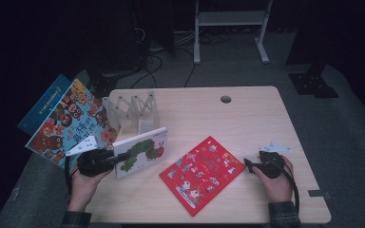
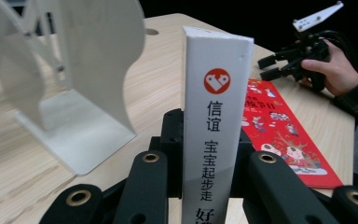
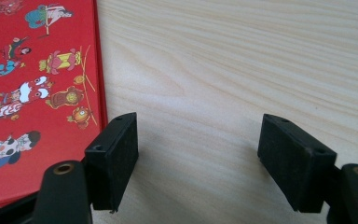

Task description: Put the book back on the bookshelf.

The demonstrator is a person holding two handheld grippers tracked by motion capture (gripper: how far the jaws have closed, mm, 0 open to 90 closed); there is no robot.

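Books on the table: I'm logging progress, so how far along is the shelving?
Done: nothing stands in the white rack yet. In hand: the left gripper clamps the caterpillar book by its spine. Left: the red book lies flat beside the open right gripper.

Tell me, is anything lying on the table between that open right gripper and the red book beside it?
Nothing visible does. The right gripper stands open over bare wood of the table, and the red book lies flat just beside one jaw, with only tabletop between them. The left gripper clamps the caterpillar book farther off.
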